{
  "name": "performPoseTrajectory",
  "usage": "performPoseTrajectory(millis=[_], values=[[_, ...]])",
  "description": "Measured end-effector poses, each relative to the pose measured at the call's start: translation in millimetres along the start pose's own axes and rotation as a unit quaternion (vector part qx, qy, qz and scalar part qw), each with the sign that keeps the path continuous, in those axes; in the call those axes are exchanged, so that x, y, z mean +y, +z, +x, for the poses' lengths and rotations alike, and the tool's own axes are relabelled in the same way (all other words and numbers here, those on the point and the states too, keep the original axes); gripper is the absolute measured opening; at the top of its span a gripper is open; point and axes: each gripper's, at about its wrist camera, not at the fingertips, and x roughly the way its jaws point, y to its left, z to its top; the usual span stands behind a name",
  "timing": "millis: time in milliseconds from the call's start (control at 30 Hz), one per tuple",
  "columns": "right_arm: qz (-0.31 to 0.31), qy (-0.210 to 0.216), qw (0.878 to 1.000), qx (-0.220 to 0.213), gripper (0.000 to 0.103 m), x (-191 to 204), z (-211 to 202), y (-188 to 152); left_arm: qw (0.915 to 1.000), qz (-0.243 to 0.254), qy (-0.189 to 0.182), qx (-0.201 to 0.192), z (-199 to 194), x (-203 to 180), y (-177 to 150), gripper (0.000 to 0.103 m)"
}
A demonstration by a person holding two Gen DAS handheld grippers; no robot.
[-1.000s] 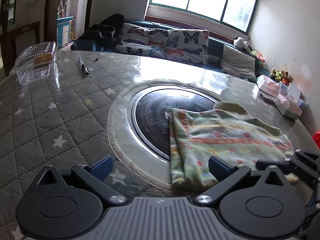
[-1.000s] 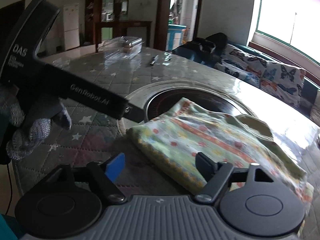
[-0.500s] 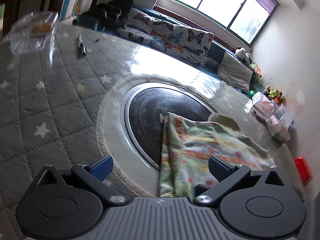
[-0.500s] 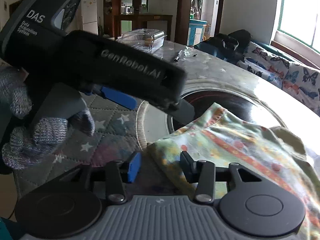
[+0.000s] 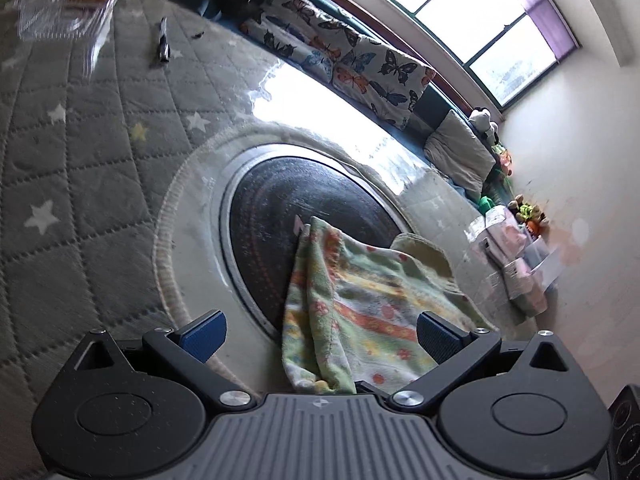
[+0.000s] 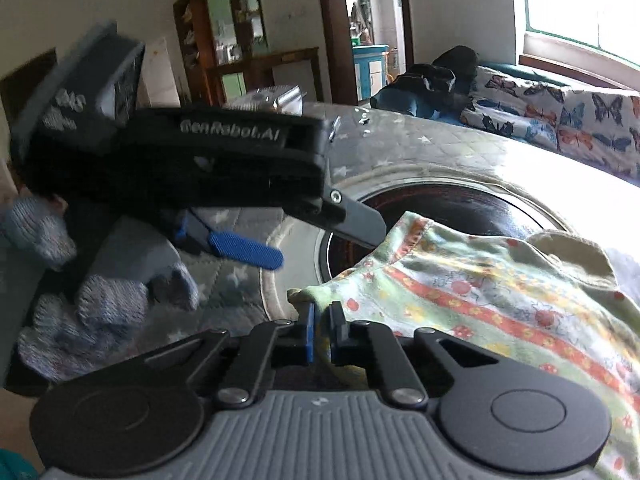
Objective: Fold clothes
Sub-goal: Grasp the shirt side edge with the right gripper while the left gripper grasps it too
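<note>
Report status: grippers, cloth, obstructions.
Right hand-held gripper shut on cloth corner. Left hand-held gripper open, cloth edge between its fingers. Cloth folded on table. Nothing in the way.

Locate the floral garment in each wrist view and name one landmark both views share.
Left wrist view: the floral garment lies lower centre-right, between the open jaws of the left gripper.
Right wrist view: it fills the lower right, its near corner pinched by the right gripper.
Shared landmark: the dark round inset in the table.
</note>
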Motion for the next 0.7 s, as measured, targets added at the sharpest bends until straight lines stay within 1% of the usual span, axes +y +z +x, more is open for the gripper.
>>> performPoseTrajectory(millis=[67, 167, 233, 300, 367, 400, 500, 567, 600, 633, 700], values=[[0.005, 0.001, 1.000, -0.014, 0.005, -3, -10, 2, 0.9999, -0.009, -0.006, 0.005, 4, -2, 1, 0.103], [0.017, 0.007, 0.999, -0.033, 0.002, -8, -26, 5, 0.9992, -0.024, -0.024, 0.019, 11, -6, 3, 0.102], [0.019, 0.008, 0.999, -0.040, 0.002, -9, -34, 5, 0.9980, -0.038, -0.040, 0.031, 17, -8, 3, 0.096], [0.016, 0.005, 0.999, -0.039, 0.002, -10, -38, 2, 0.9967, -0.047, -0.051, 0.040, 22, -10, 4, 0.087], [0.016, -0.001, 0.999, -0.034, 0.004, -12, -38, 0, 0.9967, -0.051, -0.045, 0.044, 27, -12, 3, 0.084], [0.017, -0.004, 0.999, -0.031, 0.007, -13, -36, 0, 0.9968, -0.052, -0.045, 0.041, 26, -11, 3, 0.084], [0.014, -0.006, 1.000, -0.013, 0.009, -13, -27, -4, 0.9980, -0.044, -0.036, 0.029, 19, -10, 4, 0.084], [0.000, -0.005, 1.000, -0.006, 0.022, -7, -19, -5, 0.9991, -0.031, -0.023, 0.017, 12, -9, 4, 0.085], [-0.007, -0.005, 1.000, -0.002, 0.036, -4, -15, -6, 0.9995, -0.025, -0.017, 0.011, 9, -8, 4, 0.086], [-0.014, -0.004, 1.000, 0.002, 0.041, -1, -11, -6, 0.9996, -0.024, -0.013, 0.008, 7, -7, 4, 0.086], [-0.028, -0.003, 1.000, 0.009, 0.040, 5, -3, -7, 0.9995, -0.029, -0.011, 0.007, 5, -1, 4, 0.086]])
